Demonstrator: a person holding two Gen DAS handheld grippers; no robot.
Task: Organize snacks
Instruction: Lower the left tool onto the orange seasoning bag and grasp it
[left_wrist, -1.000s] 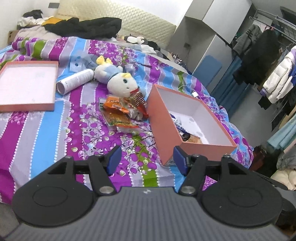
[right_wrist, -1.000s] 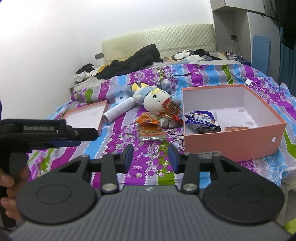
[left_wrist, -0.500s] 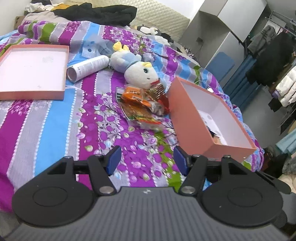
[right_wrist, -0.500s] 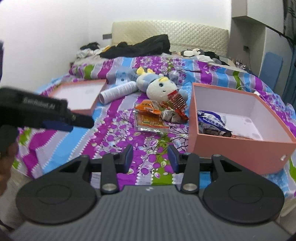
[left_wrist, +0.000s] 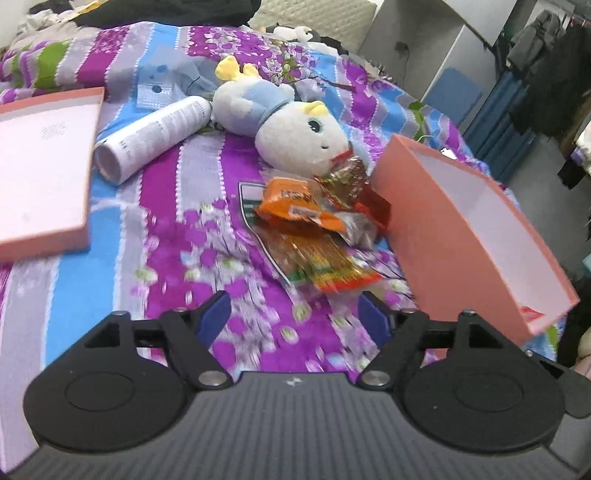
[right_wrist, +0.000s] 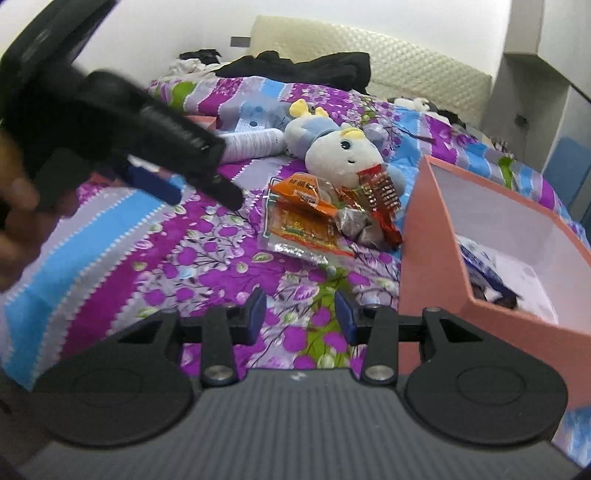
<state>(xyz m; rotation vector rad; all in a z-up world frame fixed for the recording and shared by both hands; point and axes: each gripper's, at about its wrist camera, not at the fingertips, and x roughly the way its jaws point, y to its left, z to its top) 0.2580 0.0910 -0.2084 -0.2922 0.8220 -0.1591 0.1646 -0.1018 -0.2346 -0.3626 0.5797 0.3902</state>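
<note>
Pink box (left_wrist: 461, 236); orange packet (left_wrist: 295, 201); purple-blue striped floral bedspread (left_wrist: 166, 229).

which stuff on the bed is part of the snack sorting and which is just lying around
Part of the job:
- orange snack packet
- clear flat packet
- red wrapper
- silver wrapper
- pink box, with a blue packet already inside
- left gripper and right gripper, both open and empty

Just lying about:
- plush toy
- white tube
- box lid
- black clothes

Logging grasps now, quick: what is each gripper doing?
Left gripper: open, holding nothing.
Right gripper: open, holding nothing.
</note>
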